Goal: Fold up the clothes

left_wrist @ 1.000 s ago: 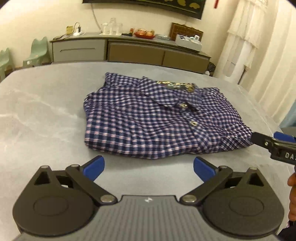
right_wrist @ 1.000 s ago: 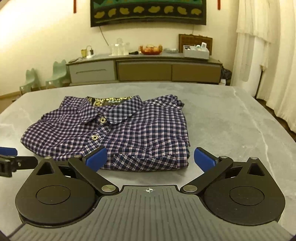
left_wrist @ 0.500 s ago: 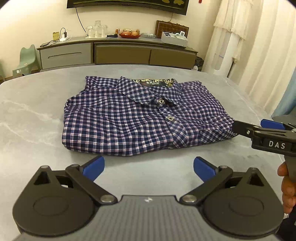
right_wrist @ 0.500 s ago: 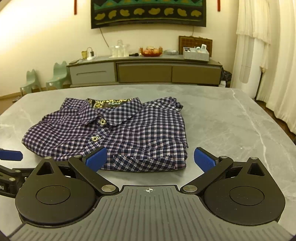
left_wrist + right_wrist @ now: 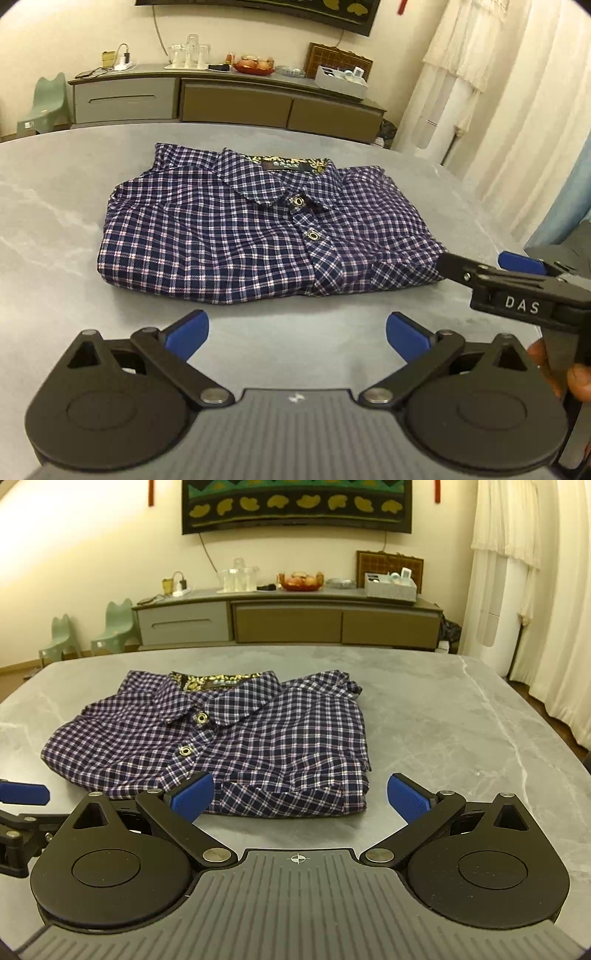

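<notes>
Plaid shirt (image 5: 258,229) lying folded into a neat rectangle, collar up and snaps closed, at the middle of the grey marble worktop (image 5: 443,716). Folding apparently complete; at most a tidy-up of the near hem left. Left tongs (image 5: 295,328) and right tongs (image 5: 299,794) both spread apart and holding nothing, poised just short of the shirt's near edge. "DAS" legible in white on the right tool; collar label too small to read.

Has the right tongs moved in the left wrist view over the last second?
Cannot tell: the right tongs show farther in beside the shirt, but this camera moved too.
</notes>
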Demonstrator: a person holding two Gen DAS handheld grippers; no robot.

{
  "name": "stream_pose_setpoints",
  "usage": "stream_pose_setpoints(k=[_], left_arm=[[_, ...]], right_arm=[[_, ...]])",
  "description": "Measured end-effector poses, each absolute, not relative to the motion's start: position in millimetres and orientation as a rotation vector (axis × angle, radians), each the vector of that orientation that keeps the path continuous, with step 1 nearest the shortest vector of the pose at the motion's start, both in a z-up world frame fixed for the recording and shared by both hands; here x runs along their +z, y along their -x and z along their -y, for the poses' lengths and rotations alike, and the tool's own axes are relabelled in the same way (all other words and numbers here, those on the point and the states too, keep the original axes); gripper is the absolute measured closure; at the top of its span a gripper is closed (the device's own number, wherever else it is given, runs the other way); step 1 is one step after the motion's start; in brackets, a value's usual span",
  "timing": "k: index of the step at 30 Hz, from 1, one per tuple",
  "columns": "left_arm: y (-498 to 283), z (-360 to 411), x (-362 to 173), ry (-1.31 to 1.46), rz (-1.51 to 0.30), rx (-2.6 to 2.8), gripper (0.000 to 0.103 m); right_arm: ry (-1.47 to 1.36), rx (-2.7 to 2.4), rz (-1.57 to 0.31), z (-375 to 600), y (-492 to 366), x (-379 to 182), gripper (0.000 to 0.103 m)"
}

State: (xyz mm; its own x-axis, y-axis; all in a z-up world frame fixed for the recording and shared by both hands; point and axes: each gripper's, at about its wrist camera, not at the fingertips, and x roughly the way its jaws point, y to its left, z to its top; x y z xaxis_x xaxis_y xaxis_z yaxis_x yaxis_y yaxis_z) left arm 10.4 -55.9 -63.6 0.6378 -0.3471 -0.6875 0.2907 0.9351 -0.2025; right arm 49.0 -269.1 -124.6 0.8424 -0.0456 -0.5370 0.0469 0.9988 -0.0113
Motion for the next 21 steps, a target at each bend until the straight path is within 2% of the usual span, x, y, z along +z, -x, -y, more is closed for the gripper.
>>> stream_pose_setpoints(k=[21], left_arm=[[-5.1, 53.6, -69.4, 0.038, -0.811, -0.303, 0.000]], right_arm=[[0.024, -0.042, -0.587, 272.1, -47.4, -132.1, 0.001]])
